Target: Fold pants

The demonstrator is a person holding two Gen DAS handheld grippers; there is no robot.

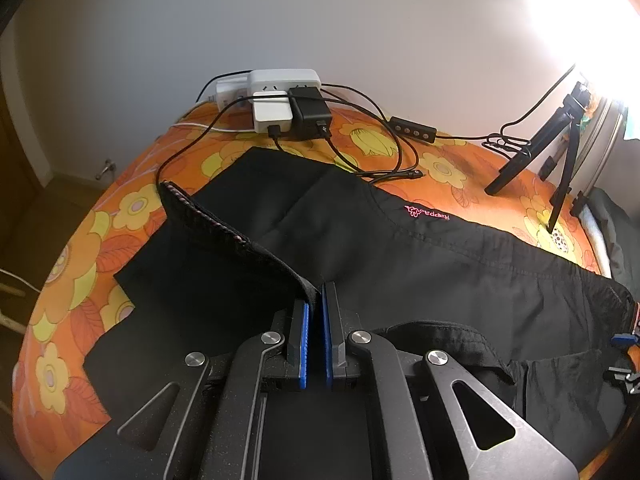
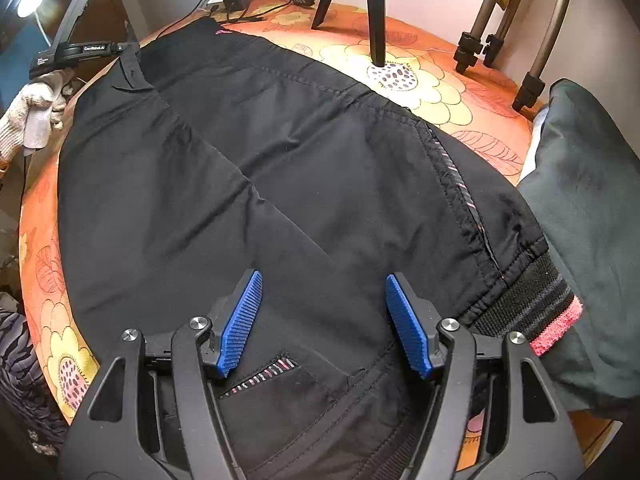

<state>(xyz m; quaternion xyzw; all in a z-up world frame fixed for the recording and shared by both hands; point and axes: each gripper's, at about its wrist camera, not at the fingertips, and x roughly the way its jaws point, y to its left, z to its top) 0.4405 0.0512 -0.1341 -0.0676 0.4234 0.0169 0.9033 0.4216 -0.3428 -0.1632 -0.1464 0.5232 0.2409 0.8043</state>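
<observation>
Black fabric pants [image 2: 280, 168] lie spread over the orange flower-patterned tabletop [image 2: 460, 80]. The left gripper [image 1: 316, 300] has its blue-padded fingers [image 1: 301, 332] pinched on a raised hem edge running toward ten o'clock. The right gripper [image 2: 322, 308] hangs spread wide above the waistband area, gripping nothing.

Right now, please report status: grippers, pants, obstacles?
Left gripper shut on pants edge. Right gripper open above pants. Cables and tripod beside pants.

Pants' [image 2: 280, 184] near end cut off
</observation>
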